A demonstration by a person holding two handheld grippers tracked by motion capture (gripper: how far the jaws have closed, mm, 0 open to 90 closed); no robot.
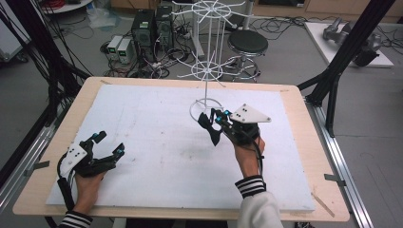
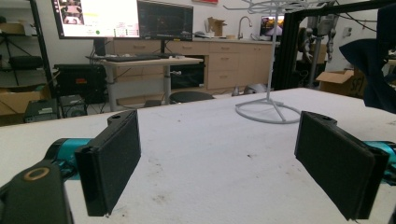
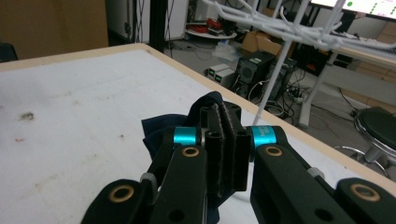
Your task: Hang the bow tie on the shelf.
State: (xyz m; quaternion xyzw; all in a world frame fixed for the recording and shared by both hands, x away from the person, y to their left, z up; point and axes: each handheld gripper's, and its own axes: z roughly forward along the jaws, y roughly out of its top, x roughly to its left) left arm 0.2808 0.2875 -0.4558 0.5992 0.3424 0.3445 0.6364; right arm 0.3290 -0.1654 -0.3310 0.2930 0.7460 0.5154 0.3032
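1. Left tongs (image 1: 109,145): released, jaws spread wide, nothing between them. Held low at the near-left of the surface (image 1: 157,156), close over the white sheet. In the left gripper view, both black pads (image 2: 114,163) seen well apart with bare sheet between.
2. Right tongs (image 1: 217,117): clenched on a dark cloth (image 1: 209,127). Held right of centre, raised above the sheet, just in front of the rack base. In the right gripper view, pads pressed together with dark blue cloth (image 3: 161,128) bunched around and below the jaws.
3. Cloth: gripped in the right tongs, hanging down from them; contact of its lower end with the sheet cannot be told.
4. White wire rack (image 1: 207,71): upright at the far centre of the surface, ring base on the sheet, spoked tiers above. Near the right tongs, not touching them.
5. Off the surface, on the floor beyond: stool (image 1: 247,45), computer towers (image 1: 152,28), cables.
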